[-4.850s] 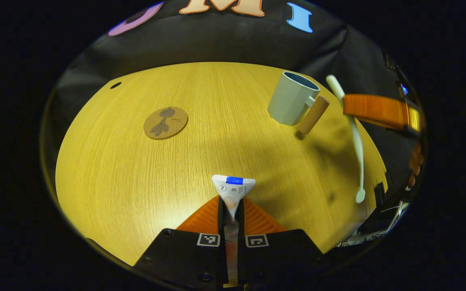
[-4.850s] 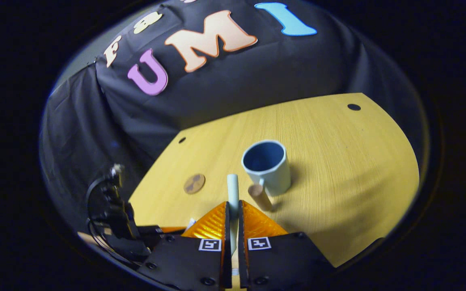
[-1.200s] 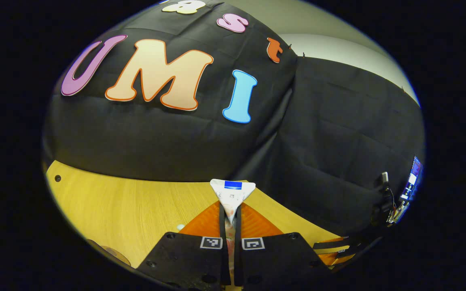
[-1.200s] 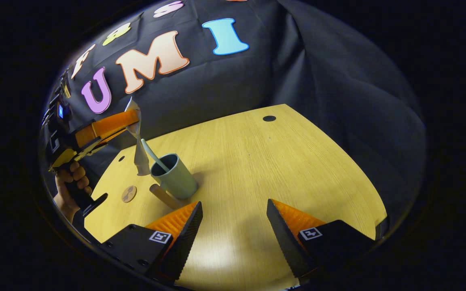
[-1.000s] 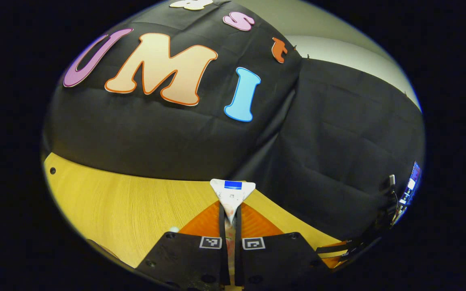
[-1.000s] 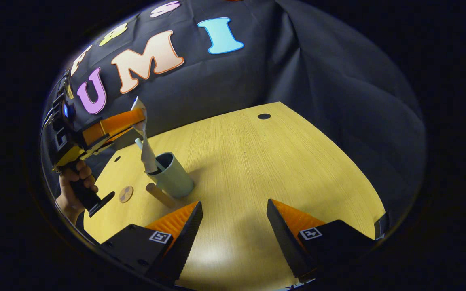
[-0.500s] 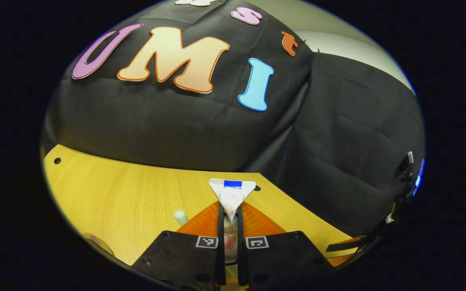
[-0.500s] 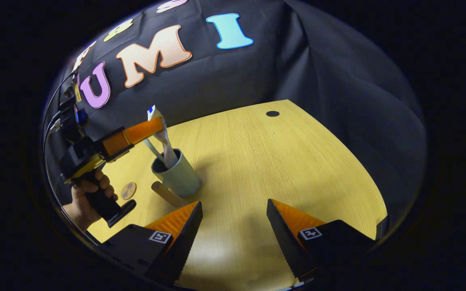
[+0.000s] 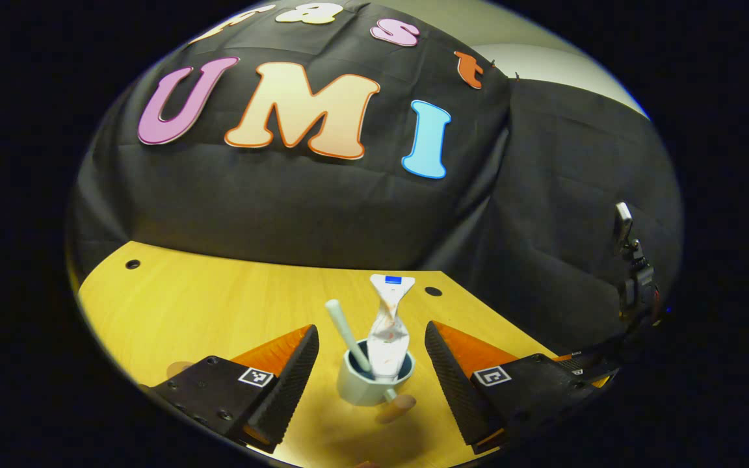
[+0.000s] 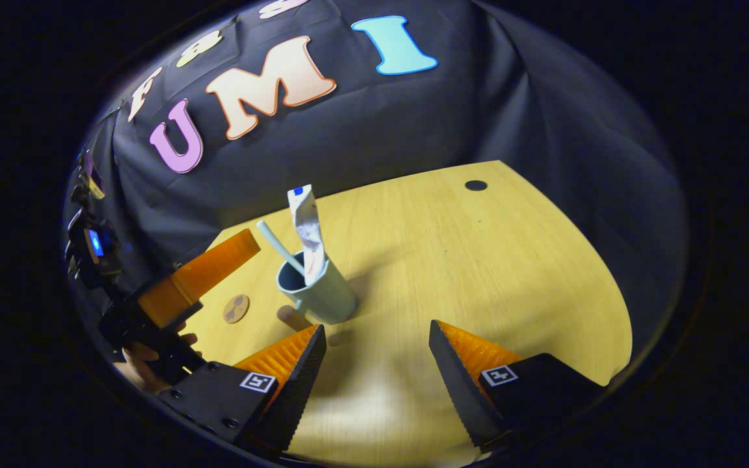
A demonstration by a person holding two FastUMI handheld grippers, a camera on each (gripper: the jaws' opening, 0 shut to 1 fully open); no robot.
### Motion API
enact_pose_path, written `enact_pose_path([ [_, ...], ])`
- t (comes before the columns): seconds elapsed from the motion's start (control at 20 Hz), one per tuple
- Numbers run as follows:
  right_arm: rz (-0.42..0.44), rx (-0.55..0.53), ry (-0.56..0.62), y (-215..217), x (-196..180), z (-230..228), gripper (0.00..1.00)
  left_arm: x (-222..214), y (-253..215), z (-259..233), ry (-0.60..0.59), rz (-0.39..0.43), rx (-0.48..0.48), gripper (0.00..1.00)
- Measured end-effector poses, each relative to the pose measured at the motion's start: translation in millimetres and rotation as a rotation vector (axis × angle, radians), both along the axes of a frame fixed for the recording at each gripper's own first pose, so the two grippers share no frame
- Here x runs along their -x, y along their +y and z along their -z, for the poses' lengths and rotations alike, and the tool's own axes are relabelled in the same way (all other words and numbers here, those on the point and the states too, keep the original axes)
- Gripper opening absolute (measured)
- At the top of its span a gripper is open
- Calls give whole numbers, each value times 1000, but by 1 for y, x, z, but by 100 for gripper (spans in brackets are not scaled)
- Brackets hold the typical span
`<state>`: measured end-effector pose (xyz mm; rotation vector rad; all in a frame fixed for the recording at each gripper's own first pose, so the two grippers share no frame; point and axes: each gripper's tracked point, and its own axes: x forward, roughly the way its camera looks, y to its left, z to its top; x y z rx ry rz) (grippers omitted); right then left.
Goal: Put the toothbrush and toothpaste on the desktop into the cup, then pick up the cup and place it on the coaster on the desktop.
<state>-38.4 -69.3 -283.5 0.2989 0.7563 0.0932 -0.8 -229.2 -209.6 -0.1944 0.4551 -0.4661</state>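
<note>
— Left gripper: black housings, screw heads, square black-and-white markers, orange ribbed wedge jaws.
— Right gripper: same black bodies, same markers, orange ridged jaws, dark toothed edges.

Wooden table — holes (dark) — bare.

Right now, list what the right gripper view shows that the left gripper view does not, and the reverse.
Right gripper view: the left hand-held gripper from outside, open, beside the cup, with a hand holding it. Left gripper view: a pale wall above the black cloth. Both: the toothbrush and toothpaste standing in the cup on the wooden table.
</note>
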Motion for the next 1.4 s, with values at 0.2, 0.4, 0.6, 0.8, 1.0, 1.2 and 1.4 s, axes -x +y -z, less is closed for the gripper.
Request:
enact_pose_path([
  [0.2, -135, -17, 81, 36, -4, -3, 94, 27, 54, -11, -7, -123, -42, 95],
  [0.4, -175, 0, 200, 73, -11, -2, 98, 55, 103, -7, 8, -175, -93, 95],
  [0.6, -164, 48, 308, 94, -27, 14, 94, 65, 151, -4, -6, -208, -157, 95],
  [0.8, -155, 80, 422, 105, -43, 32, 94, 66, 193, 0, -15, -237, -196, 95],
  [1.0, -154, 162, 519, 105, -55, 53, 98, 68, 230, -2, -22, -270, -218, 95],
  [1.2, -152, 182, 603, 111, -57, 70, 98, 82, 256, 3, 4, -323, -214, 95],
  [1.4, -143, 197, 662, 107, -61, 83, 86, 91, 279, 9, 28, -369, -224, 95],
])
